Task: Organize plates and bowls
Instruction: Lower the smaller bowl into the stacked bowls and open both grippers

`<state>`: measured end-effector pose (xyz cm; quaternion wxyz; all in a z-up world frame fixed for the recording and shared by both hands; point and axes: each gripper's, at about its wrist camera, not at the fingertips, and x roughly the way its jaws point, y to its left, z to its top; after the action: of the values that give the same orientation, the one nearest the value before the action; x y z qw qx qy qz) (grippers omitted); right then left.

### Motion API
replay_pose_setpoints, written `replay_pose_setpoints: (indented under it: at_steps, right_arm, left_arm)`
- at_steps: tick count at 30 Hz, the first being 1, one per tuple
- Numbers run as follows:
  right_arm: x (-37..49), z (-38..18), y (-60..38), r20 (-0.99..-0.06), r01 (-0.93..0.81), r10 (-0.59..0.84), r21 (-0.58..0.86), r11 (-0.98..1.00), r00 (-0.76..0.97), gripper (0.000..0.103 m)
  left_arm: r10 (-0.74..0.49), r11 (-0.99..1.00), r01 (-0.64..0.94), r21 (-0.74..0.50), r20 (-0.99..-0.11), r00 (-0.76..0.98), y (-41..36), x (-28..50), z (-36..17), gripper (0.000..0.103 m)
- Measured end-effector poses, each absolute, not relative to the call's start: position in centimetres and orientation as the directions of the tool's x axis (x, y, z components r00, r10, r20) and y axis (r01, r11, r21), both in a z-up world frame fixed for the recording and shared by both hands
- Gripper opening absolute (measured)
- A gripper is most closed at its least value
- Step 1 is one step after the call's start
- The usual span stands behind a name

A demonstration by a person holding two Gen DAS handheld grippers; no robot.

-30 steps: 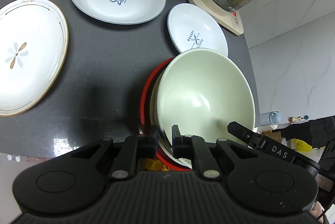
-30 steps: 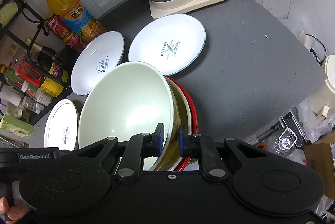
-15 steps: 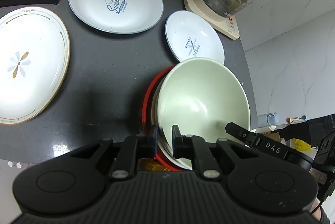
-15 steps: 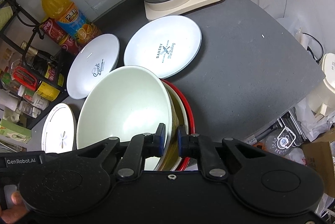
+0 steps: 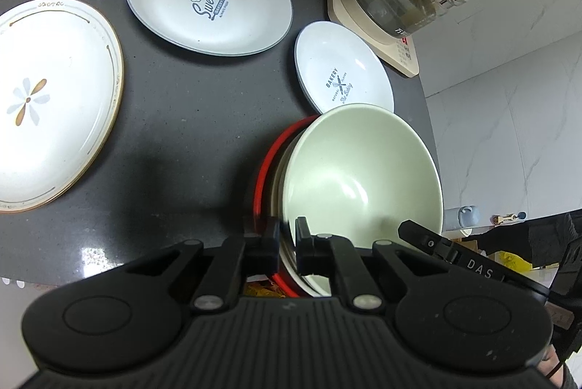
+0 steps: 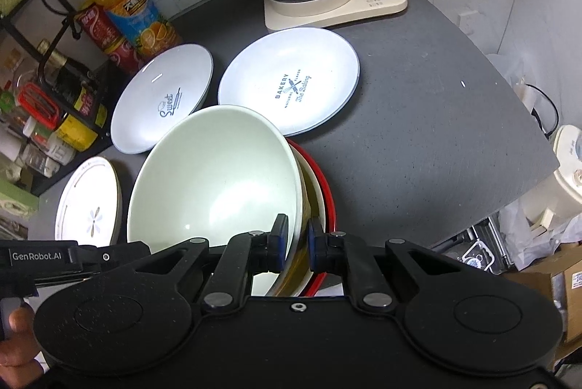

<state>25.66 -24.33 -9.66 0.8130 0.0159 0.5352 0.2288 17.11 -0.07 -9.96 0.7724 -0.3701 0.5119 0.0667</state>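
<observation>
Left wrist view: the left gripper [image 5: 287, 236] pinches the near rims of the bowl stack [image 5: 360, 170], one finger outside the red bowl [image 5: 263, 167], the other inside the pale green bowl [image 5: 363, 167]. The stack appears held above the dark counter [image 5: 174, 134], near the "Bakery" plate [image 5: 342, 68]. Right wrist view: the right gripper [image 6: 296, 241] clamps the opposite rim, fingers closed on the nested walls. Judgement: both grips should keep level and move together, or the nested bowls may slip. Both tools point forward and downward over the counter edge.
</observation>
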Motion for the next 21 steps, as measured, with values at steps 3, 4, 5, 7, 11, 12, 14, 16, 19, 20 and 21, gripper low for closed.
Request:
replay_pose_setpoints:
  at_steps: [3,4,5,7,11,12,14,16,19,20,21]
  right_arm:
    - [25.7,-9.4,-24.3,-0.866,-0.370,0.388,0.265,0.891,0.315,0.016]
    - [25.6,-9.4,-24.2,-0.868,-0.373,0.387,0.262,0.890,0.312,0.016]
    - [25.6,-9.4,-24.3,-0.869,-0.375,0.386,0.261,0.889,0.310,0.016]
    - [25.5,-9.4,-24.5,-0.868,-0.378,0.387,0.260,0.889,0.312,0.016]
    - [25.4,-9.1,-24.8,-0.866,-0.383,0.386,0.256,0.888,0.318,0.016]
    - [25.4,-9.1,-24.9,-0.865,-0.382,0.387,0.256,0.888,0.319,0.016]
    - [25.5,-9.0,-25.0,-0.864,-0.381,0.387,0.256,0.889,0.323,0.016]
    - [25.5,-9.0,-25.2,-0.862,-0.379,0.390,0.259,0.888,0.325,0.015]
    - [25.4,-9.0,-25.1,-0.858,-0.387,0.397,0.262,0.884,0.326,0.012]
    - [25.4,-9.0,-25.1,-0.858,-0.390,0.395,0.258,0.884,0.327,0.012]
    - [25.4,-9.0,-25.1,-0.859,-0.391,0.395,0.257,0.884,0.327,0.012]
  left_arm:
    - [-0.274,0.718,-0.484,-0.500,-0.843,0.464,-0.2,17.2,-10.0,0.007]
    - [-0.272,0.719,-0.485,-0.498,-0.844,0.463,-0.2,17.2,-10.1,0.006]
    - [-0.269,0.721,-0.485,-0.494,-0.845,0.462,-0.3,17.2,-10.1,0.006]
    - [-0.265,0.723,-0.482,-0.495,-0.843,0.469,-0.4,17.2,-10.0,0.006]
    - [-0.254,0.730,-0.483,-0.483,-0.849,0.464,-0.5,17.4,-9.8,0.006]
    - [-0.254,0.730,-0.485,-0.482,-0.849,0.463,-0.5,17.4,-9.7,0.006]
    - [-0.252,0.732,-0.485,-0.479,-0.851,0.461,-0.5,17.4,-9.6,0.006]
    - [-0.249,0.738,-0.480,-0.474,-0.853,0.458,-0.5,17.5,-9.4,0.006]
    - [-0.245,0.749,-0.475,-0.463,-0.859,0.450,-0.5,17.6,-8.9,0.007]
    - [-0.233,0.755,-0.475,-0.452,-0.862,0.450,-0.5,17.6,-8.7,0.007]
    - [-0.221,0.762,-0.473,-0.442,-0.864,0.452,-0.5,17.6,-8.4,0.007]
